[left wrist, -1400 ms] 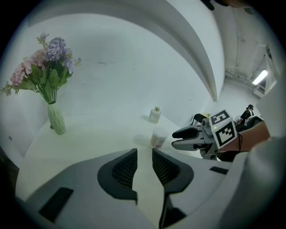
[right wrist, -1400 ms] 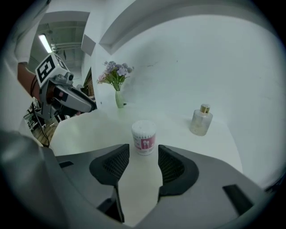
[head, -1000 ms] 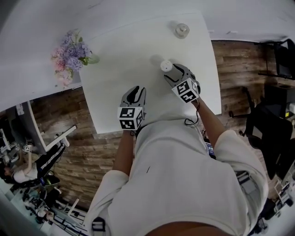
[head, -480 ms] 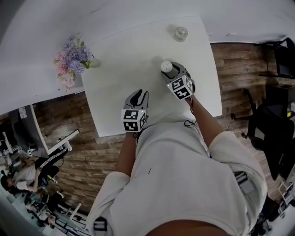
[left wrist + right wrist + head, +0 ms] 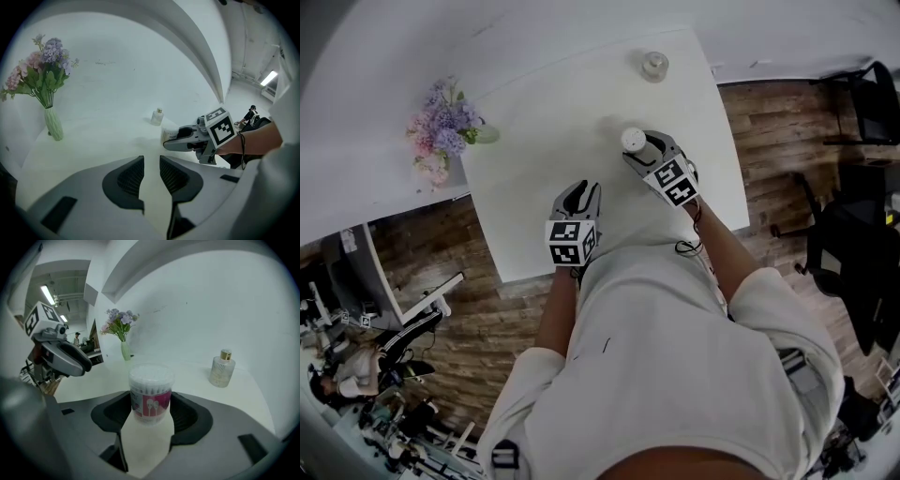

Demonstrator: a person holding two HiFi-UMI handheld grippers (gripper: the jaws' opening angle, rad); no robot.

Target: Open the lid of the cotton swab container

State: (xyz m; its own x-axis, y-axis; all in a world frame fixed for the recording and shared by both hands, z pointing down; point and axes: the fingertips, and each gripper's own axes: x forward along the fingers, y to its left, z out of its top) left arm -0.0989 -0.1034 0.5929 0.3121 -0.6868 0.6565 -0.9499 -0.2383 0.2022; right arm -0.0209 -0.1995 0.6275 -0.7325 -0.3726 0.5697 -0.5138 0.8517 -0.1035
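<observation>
The right gripper (image 5: pixel 636 150) is pinching the cotton swab container (image 5: pixel 151 392) at mid-body, right of centre in the head view. Its jaws have just been closing on it. The lid (image 5: pixel 151 375) is sitting shut.

Risk: the smooth round wall is likely slipping or twisting once the lid is being pulled, and overtightening is risking a crushed wall.

The left gripper (image 5: pixel 151 164) is hovering empty, jaws slightly apart. The glass bottle (image 5: pixel 221 367) and flower vase (image 5: pixel 123 333) are standing well apart on the desk (image 5: pixel 544 141) — nothing is obstructing.
</observation>
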